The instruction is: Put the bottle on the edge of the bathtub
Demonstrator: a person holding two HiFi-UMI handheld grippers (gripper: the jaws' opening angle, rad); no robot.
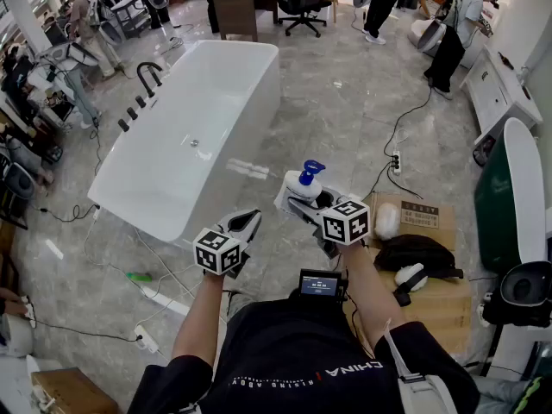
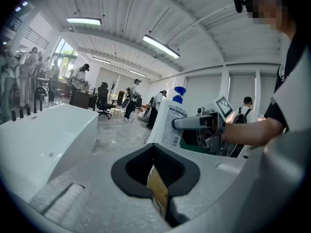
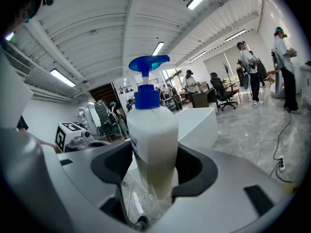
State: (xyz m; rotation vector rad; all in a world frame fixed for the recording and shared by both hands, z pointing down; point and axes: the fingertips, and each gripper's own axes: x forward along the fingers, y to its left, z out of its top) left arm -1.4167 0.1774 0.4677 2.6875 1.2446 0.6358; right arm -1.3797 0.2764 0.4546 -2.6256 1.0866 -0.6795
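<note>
- The pump bottle (image 3: 153, 140) (white body, blue pump head) is held upright in the air at the centre of the head view, above the marble floor (image 1: 345, 110).
- The right hand-held gripper (image 1: 321, 207) pinches it, with its dark pads pressed on both sides of the body.
- The left hand-held gripper (image 1: 244, 226), at the bottle's lower left, has its jaws pressed together and empty.
- The white bathtub (image 1: 185, 136) fills the upper left, its near corner just left of the bottle.
- A cardboard box (image 1: 424, 217) lies at the right.
</note>
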